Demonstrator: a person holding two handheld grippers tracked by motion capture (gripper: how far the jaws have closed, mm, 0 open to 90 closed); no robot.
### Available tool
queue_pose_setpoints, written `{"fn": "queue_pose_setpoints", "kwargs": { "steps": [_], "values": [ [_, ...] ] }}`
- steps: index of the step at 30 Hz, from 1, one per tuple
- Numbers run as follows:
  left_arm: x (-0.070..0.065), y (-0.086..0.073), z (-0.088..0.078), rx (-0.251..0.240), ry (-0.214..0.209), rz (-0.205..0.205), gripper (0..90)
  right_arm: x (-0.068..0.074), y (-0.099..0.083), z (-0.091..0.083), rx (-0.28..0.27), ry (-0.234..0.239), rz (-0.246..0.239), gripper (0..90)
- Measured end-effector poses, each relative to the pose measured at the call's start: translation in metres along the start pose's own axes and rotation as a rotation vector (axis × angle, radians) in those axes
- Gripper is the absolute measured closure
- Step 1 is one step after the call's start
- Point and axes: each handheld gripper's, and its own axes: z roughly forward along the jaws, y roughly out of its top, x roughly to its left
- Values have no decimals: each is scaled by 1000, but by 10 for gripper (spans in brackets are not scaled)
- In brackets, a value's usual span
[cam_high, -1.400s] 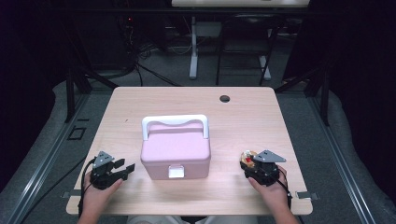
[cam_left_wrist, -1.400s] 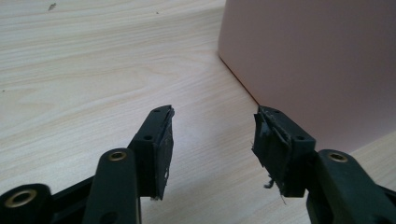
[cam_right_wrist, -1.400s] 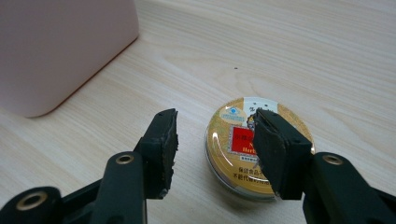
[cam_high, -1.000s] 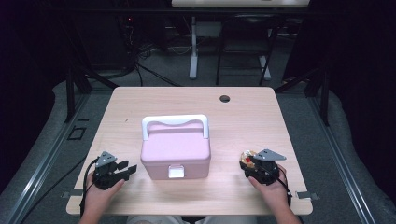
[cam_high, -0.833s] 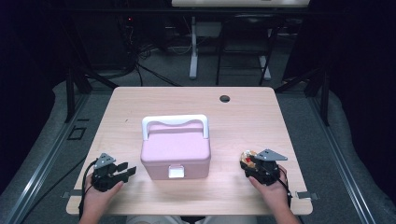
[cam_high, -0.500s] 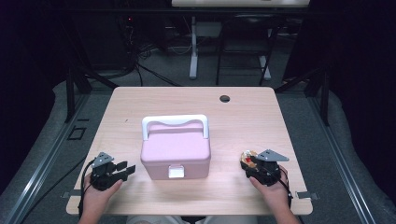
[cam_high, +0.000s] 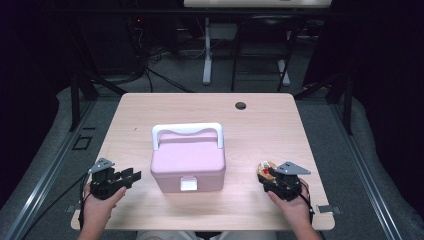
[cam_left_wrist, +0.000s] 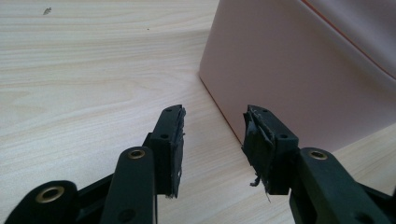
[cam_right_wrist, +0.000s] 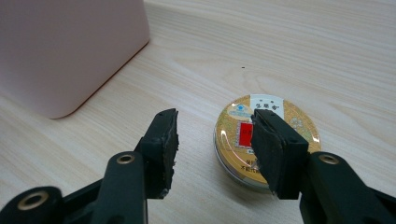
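A pink box (cam_high: 187, 162) with a white handle (cam_high: 187, 128) stands shut at the table's middle front. My left gripper (cam_high: 132, 176) rests left of it, jaws pointing at the box's side wall (cam_left_wrist: 299, 70). In the left gripper view the left gripper (cam_left_wrist: 214, 123) is open, its jaws have just been closing, and nothing is between them. My right gripper (cam_high: 265, 176) sits right of the box. A round gold tin (cam_right_wrist: 233, 140) with a red label lies flat on the table, partly under one jaw. The right gripper (cam_right_wrist: 215, 126) is open and not pressing on the tin (cam_high: 265, 167).
The light wooden table (cam_high: 270, 130) has a dark cable hole (cam_high: 241, 106) near its far edge. A small white latch (cam_high: 188, 184) faces the front on the box. The box corner (cam_right_wrist: 70, 46) stands close to the right gripper's left. Dark floor and stands surround the table.
My left gripper has drifted slightly toward the table's front edge. The right gripper, the tin and the pink box have stayed where they were.
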Motion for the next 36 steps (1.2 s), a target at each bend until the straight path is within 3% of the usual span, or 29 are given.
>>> {"fn": "queue_pose_setpoints", "kwargs": {
  "steps": [9, 17, 23, 29, 36],
  "values": [
    [0, 6, 2, -5, -3, 16, 612, 1, 3, -1, -13, 17, 10, 542],
    [-9, 20, 16, 10, -20, 58, 648, 14, 24, 1, -24, 82, -20, 615],
    [-19, 25, 27, 10, -36, 76, 688, 24, 38, 15, -5, 134, -34, 695],
    [-24, 30, 33, 18, -48, 80, 704, 37, 54, 32, -27, 170, -42, 682],
    [-26, 32, 38, 18, -39, 69, 800, 51, 65, 44, -44, 195, -46, 723]
  ]
}}
